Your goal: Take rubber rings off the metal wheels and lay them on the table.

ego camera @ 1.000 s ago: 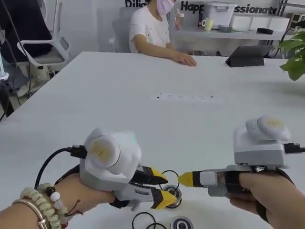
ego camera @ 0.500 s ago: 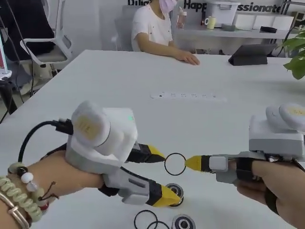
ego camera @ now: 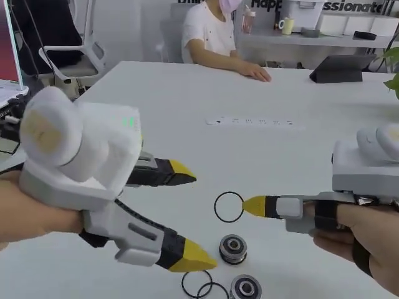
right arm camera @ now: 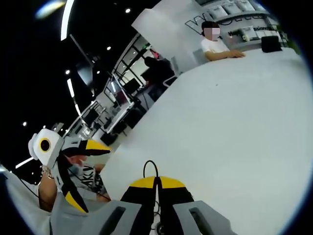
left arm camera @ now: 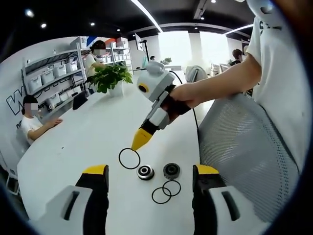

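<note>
R gripper (ego camera: 244,206): jaws are pressed together, clamped on edge of one rubber ring (ego camera: 215,207). The ring is held out past the yellow tips toward L gripper (ego camera: 201,219), over the white table (ego camera: 187,112). Whether it touches the top can't be told.

L gripper jaws are spread wide apart w/ nothing btwn them. In head view the upper tip is pointed near the held ring and the lower tip is seen just left of the near parts.

Two metal wheels (ego camera: 233,248) are laid flat on the table just beside the held ring, close together but not touching. Two loose rings (ego camera: 204,288) are laid flat next to the wheels, overlapping each other.

In left gripper view, wheels and loose rings are framed btwn its own jaws, and R gripper is seen beyond them w/ the ring at its tip. In right gripper view, the ring is seen as a thin arc above the shut tips.

A person (ego camera: 209,34) is seated at the far end of the table, one hand on it.
</note>
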`<state>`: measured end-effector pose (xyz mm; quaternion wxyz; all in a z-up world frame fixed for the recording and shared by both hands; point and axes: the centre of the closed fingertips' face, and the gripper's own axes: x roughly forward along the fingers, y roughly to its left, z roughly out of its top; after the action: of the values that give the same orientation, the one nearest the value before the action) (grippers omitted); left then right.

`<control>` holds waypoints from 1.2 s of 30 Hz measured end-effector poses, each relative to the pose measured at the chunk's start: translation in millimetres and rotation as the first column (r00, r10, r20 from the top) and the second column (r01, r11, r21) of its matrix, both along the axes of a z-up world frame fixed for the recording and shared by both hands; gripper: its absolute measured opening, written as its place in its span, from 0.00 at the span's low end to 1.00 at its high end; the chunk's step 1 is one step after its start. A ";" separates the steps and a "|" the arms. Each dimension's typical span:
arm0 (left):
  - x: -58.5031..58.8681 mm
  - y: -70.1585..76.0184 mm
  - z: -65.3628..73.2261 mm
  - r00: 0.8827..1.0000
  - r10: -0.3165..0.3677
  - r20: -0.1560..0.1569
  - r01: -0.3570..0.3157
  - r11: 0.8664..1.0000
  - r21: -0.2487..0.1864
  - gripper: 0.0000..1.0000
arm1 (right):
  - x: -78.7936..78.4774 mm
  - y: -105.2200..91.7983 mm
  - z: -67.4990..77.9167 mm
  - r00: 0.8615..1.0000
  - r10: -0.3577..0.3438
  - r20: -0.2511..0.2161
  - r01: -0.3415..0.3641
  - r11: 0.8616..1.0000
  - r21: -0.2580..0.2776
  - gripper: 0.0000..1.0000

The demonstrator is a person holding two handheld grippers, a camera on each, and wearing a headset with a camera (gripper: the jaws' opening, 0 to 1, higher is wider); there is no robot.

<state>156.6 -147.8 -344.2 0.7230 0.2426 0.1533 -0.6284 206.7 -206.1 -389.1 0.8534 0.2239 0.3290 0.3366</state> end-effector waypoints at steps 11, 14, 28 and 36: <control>-12.2 35.1 -3.9 0.994 0.113 -0.015 -0.113 0.993 -0.033 0.69 | -10.5 19.3 1.1 0.997 0.075 0.008 -0.075 0.997 -0.010 0.00; -18.4 41.6 -10.0 0.989 0.142 -0.043 -0.145 0.988 -0.055 0.69 | -14.5 25.3 -1.6 0.995 0.100 0.003 -0.100 0.995 -0.015 0.00; -36.0 53.5 -45.4 0.957 0.238 -0.164 -0.252 0.965 -0.068 0.69 | -37.4 48.6 -29.1 0.969 0.243 -0.038 -0.245 0.963 -0.114 0.00; -37.9 51.4 -43.6 0.942 0.261 -0.213 -0.287 0.952 -0.104 0.66 | -44.1 54.8 -42.2 0.956 0.288 -0.063 -0.294 0.944 -0.147 0.00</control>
<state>118.7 -96.4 -387.8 0.7994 0.1068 0.2139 -0.5511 162.6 -151.3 -431.2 0.8023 0.1127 0.4009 0.4276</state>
